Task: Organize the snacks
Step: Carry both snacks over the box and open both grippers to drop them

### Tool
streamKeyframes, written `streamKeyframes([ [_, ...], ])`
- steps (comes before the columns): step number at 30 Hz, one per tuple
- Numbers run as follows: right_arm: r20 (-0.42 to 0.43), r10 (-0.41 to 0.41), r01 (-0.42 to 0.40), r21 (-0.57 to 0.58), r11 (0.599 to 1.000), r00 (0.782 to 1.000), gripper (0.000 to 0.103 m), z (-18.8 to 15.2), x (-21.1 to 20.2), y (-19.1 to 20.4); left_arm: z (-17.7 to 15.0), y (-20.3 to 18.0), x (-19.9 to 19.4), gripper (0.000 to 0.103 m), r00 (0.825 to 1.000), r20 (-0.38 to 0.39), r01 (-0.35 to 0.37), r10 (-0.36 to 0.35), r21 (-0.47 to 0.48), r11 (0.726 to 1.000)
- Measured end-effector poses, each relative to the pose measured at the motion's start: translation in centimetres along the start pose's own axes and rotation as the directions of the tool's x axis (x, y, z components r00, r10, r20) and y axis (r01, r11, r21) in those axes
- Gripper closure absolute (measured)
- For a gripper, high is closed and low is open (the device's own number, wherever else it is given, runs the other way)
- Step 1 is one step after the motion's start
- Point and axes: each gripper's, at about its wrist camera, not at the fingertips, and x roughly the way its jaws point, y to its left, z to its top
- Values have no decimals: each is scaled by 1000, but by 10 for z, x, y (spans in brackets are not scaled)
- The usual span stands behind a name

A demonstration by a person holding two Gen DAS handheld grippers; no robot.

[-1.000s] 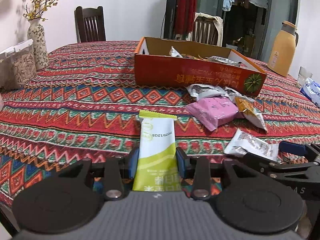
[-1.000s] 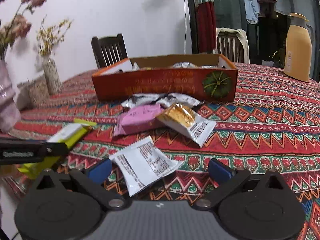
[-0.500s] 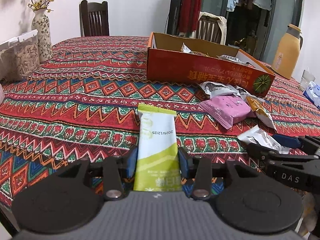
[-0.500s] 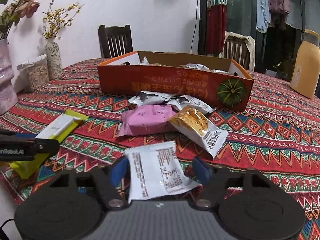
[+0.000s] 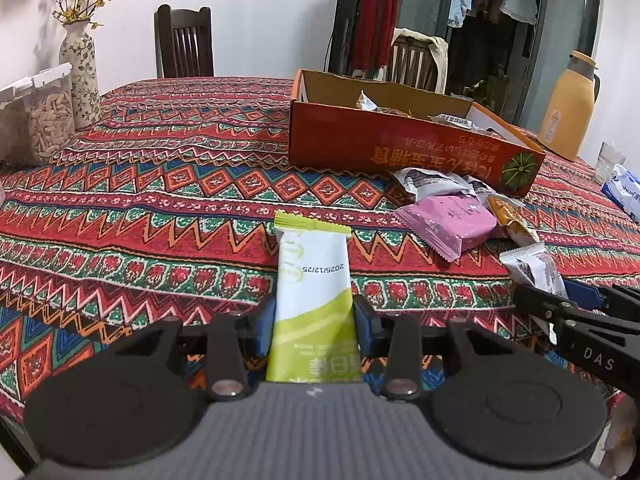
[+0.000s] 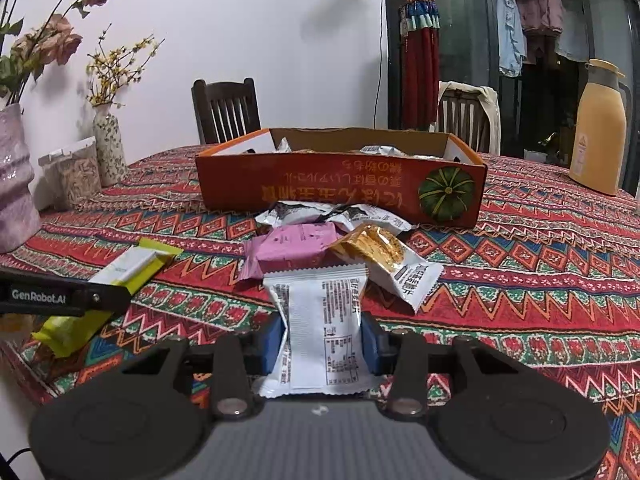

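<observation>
My left gripper (image 5: 314, 326) is shut on a green-and-white snack packet (image 5: 314, 276), which sticks out forward over the patterned tablecloth. My right gripper (image 6: 322, 342) is closing its jaws on a white printed snack packet (image 6: 320, 304), and the blue pads pinch its sides. Ahead of it lie a pink packet (image 6: 292, 246), a golden packet (image 6: 380, 250) and silver packets (image 6: 304, 212), loose in front of the orange cardboard box (image 6: 340, 188). The box holds several wrapped snacks. In the right wrist view the green packet (image 6: 132, 266) shows at the left.
A tan thermos jug (image 5: 568, 108) stands at the far right, with a blue-and-white pack (image 5: 624, 192) near it. A flowered vase (image 5: 82, 68) and a clear container of seeds (image 5: 44, 120) stand at the left, as does a purple vase (image 6: 14, 176). Wooden chairs (image 5: 184, 40) stand behind the table.
The right jaws have gone from wide apart to pinching the white packet, which now sits straight between them. The left gripper keeps its hold on the green packet.
</observation>
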Motion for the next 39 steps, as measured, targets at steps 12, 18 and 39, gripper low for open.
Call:
streamKeyframes([
  [12,69,-32,31,17,999,997,63,11,-13,-9,12,-8,-9,63,998,60,20,-21,22,1000],
  [18,99,-52,49,28,998,994,63,17,-17,-16,19,-16,-12,64,996,82,38,-41,35,999],
  [39,166,-78,71,47,996,983,63,59,-4,-30,75,-37,-8,64,984,163,69,-77,54,996],
])
